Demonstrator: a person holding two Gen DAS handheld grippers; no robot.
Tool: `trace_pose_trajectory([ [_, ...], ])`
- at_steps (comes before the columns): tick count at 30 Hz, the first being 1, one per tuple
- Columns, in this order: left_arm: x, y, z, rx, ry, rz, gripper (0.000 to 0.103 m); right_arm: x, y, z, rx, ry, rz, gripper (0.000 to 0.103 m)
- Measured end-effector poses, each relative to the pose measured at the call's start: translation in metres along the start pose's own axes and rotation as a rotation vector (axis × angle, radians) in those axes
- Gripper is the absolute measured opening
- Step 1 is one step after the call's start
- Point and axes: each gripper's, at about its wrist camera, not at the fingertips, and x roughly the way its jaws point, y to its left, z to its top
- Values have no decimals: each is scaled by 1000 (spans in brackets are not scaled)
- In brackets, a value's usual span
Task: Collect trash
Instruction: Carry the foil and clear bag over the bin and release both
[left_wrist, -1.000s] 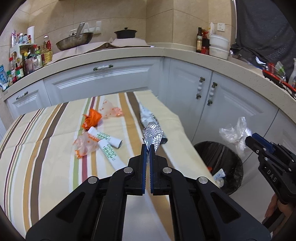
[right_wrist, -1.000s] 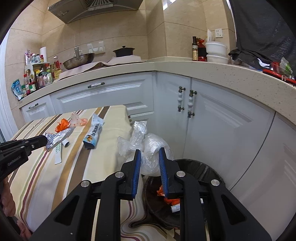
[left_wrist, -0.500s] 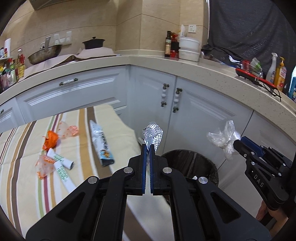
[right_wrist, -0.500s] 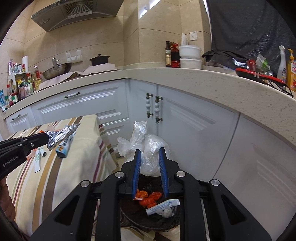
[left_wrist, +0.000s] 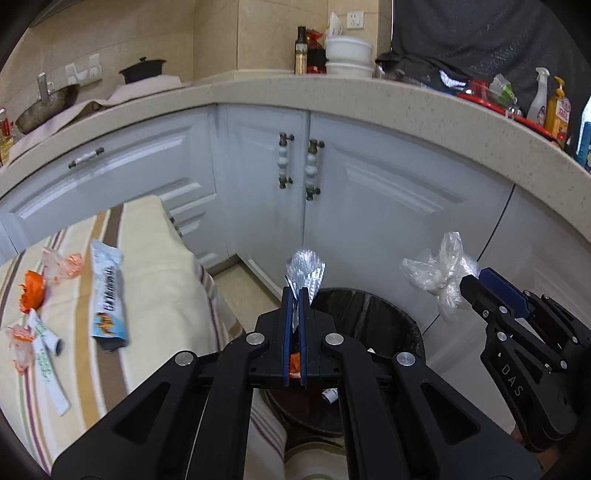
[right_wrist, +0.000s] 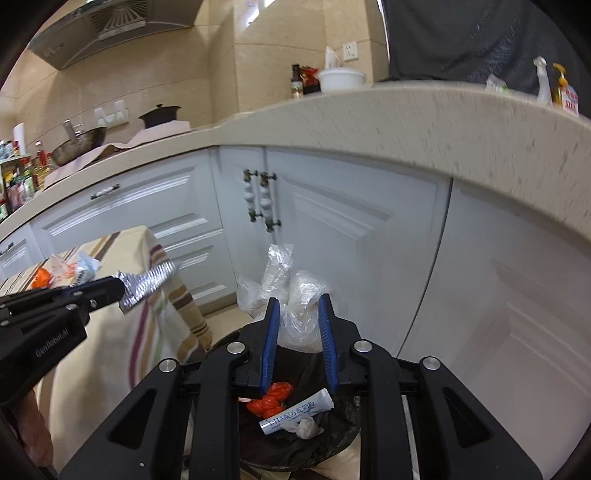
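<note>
A crumpled silver foil wrapper (left_wrist: 306, 271) sticks up from my left gripper (left_wrist: 294, 295), whose jaws are starting to part while the pads still pinch it, over the black-lined trash bin (left_wrist: 369, 306). A clear plastic bag (right_wrist: 295, 325) sits between the pads of my right gripper (right_wrist: 297, 306); those jaws are opening too, above the same bin (right_wrist: 295, 446). In the left wrist view the right gripper (left_wrist: 471, 280) carries the bag (left_wrist: 439, 273) at the bin's right. In the right wrist view the left gripper (right_wrist: 110, 290) and the foil (right_wrist: 147, 286) come in from the left.
The striped tablecloth table (left_wrist: 159, 295) at left holds a blue-white packet (left_wrist: 107, 295), an orange wrapper (left_wrist: 31, 291) and white tubes (left_wrist: 44, 343). Orange scraps (right_wrist: 271, 397) and a white tube (right_wrist: 295, 410) lie in the bin. White cabinet doors (left_wrist: 369, 206) stand close behind.
Both grippers swung right from the table to above the bin, carrying the foil and the bag. The right gripper's pads stand slightly wider apart than before.
</note>
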Motion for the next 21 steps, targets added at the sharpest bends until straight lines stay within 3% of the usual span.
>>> trace_pose_trajectory([
  [2,11,-3,-1,1,35,4,16,7,-4,-3,12,15,-12,37],
  [4,14,-1,-3,-12,50,0,31,10,-6,-5,21,26,-17,37],
  [12,-16,20,-2,-26,-12,27,45,3,10,-1,16,18,24,41],
  [21,-68,94,-9,-113,-63,139,49,-10,76,14,-40,-14,191,44],
])
